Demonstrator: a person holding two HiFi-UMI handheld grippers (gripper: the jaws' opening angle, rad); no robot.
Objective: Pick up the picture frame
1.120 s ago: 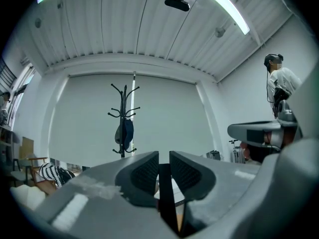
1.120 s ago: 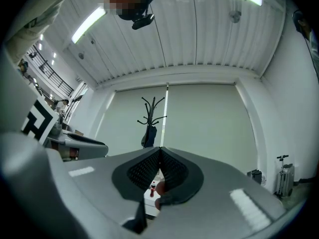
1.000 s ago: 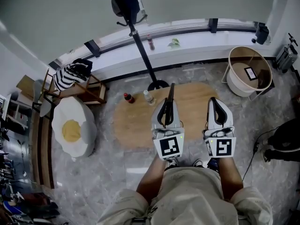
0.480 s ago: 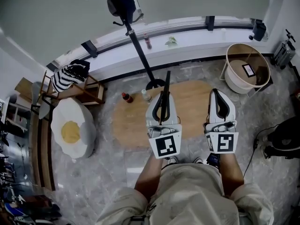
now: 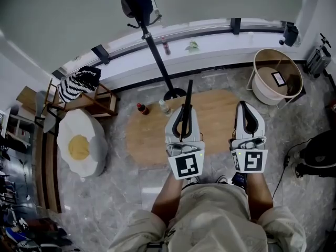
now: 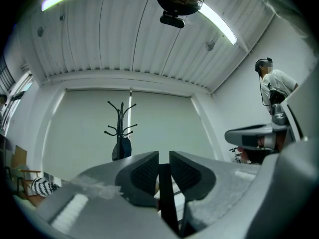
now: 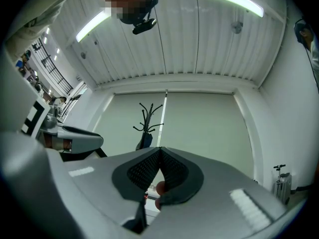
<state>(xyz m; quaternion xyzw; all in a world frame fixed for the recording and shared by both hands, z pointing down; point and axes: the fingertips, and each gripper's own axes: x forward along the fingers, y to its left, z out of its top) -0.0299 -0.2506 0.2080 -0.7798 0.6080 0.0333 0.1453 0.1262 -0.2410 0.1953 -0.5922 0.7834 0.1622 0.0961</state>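
Left claw (image 5: 184, 112) grasping frame (image 5: 188, 92) edge-on over bench (image 5: 147, 138) — right claw (image 5: 245, 108) beside it, clenched, empty.

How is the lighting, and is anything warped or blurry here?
Head view: even, soft light, sharp, but the fisheye bows the window ledge into an arc. Left gripper view: the ceiling light strip glares, corners go black. Right gripper view: same dark corners.

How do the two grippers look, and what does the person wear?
Both the left gripper and right gripper have light grey shells, dark ribbed pads and a white cube with a black square marker. The clothing is beige.
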